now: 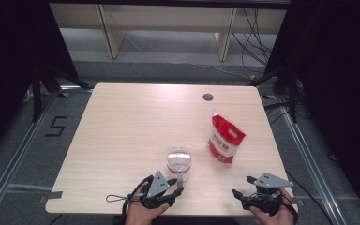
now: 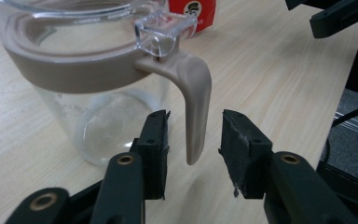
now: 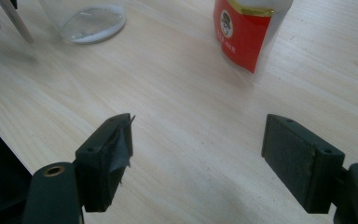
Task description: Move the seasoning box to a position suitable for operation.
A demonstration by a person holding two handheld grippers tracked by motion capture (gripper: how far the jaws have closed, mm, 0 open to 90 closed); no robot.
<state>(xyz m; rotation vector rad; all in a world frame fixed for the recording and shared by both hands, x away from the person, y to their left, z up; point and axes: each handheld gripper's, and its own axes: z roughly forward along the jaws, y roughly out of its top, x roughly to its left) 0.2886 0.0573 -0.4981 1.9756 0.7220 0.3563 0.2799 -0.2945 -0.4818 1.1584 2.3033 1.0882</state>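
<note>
- Fingers (image 2: 156, 140) of the left gripper (image 2: 193, 154) are seen apart, the taupe handle (image 2: 195, 102) of the clear jug (image 2: 74, 70) between them, untouched.
- Right gripper (image 3: 198, 158) fingers are held wide over bare bench (image 1: 122, 122).
- Red pouch (image 1: 225, 139) is stood beyond, right of the jug.

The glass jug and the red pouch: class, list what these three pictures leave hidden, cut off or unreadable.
- Glass jug: the left gripper view's top edge cuts off its rim; its handle sits between the left tongs, pads apart from it.
- Red pouch: the right gripper view's top edge cuts off its upper part.
- Pouch print: too small to read in the high view.
- Jug contents: the glare hides them in the high view.
</note>
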